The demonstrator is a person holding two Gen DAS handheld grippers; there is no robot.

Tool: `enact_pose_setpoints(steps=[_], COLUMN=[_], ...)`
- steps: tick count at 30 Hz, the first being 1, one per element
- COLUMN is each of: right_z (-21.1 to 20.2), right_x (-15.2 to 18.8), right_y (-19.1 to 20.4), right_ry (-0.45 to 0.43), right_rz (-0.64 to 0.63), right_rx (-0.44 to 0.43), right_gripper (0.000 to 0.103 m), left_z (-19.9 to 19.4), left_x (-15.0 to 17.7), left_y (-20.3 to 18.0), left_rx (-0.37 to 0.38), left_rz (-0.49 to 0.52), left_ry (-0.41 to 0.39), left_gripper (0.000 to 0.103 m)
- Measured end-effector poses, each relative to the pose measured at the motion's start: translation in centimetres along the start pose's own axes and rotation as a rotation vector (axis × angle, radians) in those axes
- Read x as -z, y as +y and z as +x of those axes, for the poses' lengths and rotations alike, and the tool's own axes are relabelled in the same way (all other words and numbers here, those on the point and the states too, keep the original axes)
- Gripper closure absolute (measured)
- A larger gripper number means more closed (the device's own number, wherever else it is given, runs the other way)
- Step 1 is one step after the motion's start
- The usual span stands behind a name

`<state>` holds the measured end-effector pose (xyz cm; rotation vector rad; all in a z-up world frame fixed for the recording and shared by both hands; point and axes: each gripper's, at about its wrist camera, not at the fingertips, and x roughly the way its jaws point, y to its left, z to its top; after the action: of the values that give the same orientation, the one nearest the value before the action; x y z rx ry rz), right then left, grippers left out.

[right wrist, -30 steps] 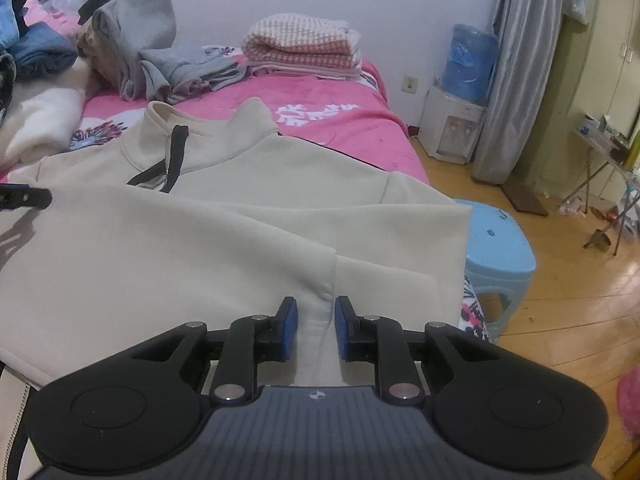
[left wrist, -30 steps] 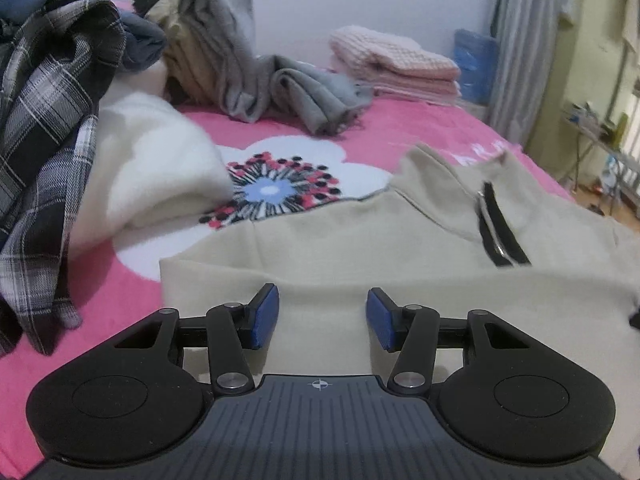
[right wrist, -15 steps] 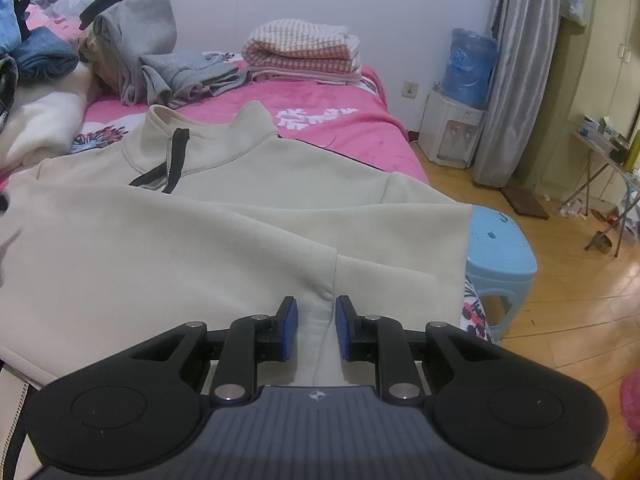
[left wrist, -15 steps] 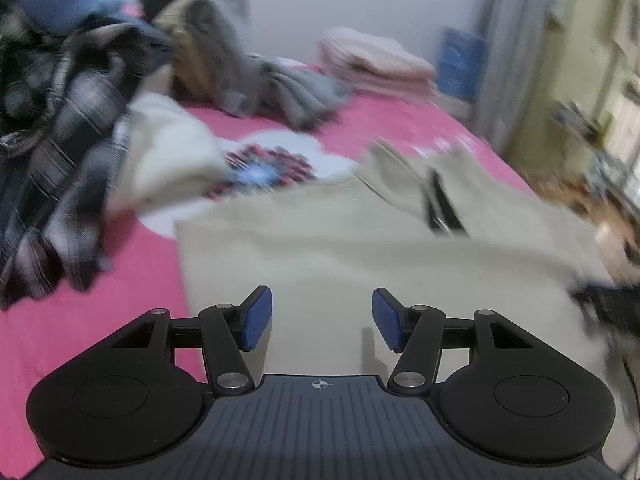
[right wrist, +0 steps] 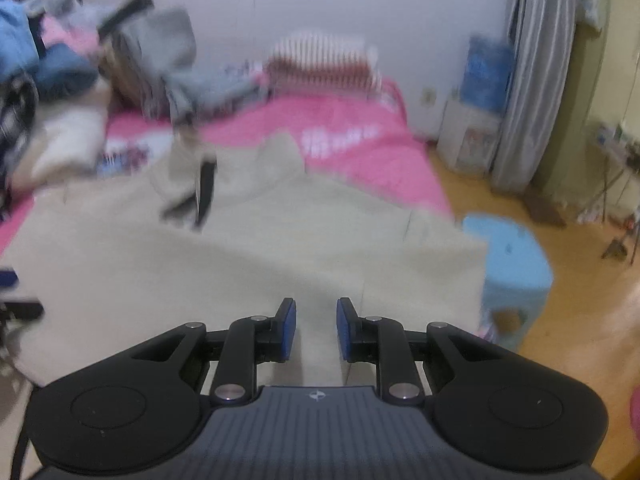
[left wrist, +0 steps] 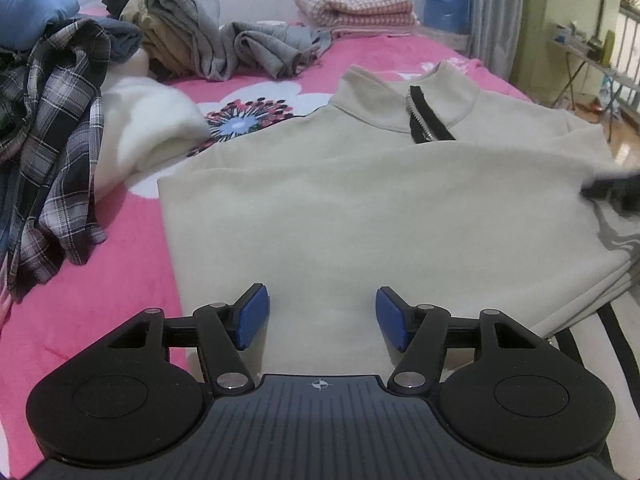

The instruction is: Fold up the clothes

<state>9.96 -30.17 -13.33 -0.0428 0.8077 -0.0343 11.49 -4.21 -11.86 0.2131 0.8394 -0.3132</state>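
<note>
Now | beige pullover (left wrist: 360,208) flat beneath left gripper (left wrist: 318,316), jaws opening, empty | right gripper (right wrist: 316,328) narrow, unclamped

Left claw (left wrist: 318,318) opening; right claw (right wrist: 316,330) narrowly parted.

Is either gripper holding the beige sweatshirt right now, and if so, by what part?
Neither holds it. The left gripper hangs over the beige sweatshirt with jaws opening and no cloth between them. The right gripper has a narrow gap with no fabric pinched.

The left gripper (left wrist: 318,316) hovers over the beige sweater (left wrist: 360,216), jaws opening with nothing pinched; plaid shirt (left wrist: 52,152) lies left.
</note>
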Motion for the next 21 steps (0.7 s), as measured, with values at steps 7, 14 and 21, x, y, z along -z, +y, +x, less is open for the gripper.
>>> enact_pose_setpoints(steps=[7, 14, 21], right_z=[-1.5, -1.7, -0.9], right_x=[-0.5, 0.5, 0.7], right_y=[0.6, 3.2, 3.6], right_ry=[-0.012, -0.003, 0.056], right_rz=[0.048, -0.033, -0.024], right_rx=[-0.059, -0.133, -0.133], right_gripper=[0.078, 0.072, 0.069], left_z=[-0.1, 0.0, -0.1], left_x=[-0.4, -0.4, -0.4], left_y=[-0.3, -0.5, -0.6], left_rx=[-0.036, -0.051, -0.063], left_rz=[-0.009, -0.014, -0.012], left_ry=[0.04, 0.047, 0.05], left_gripper=[0.034, 0.031, 0.028])
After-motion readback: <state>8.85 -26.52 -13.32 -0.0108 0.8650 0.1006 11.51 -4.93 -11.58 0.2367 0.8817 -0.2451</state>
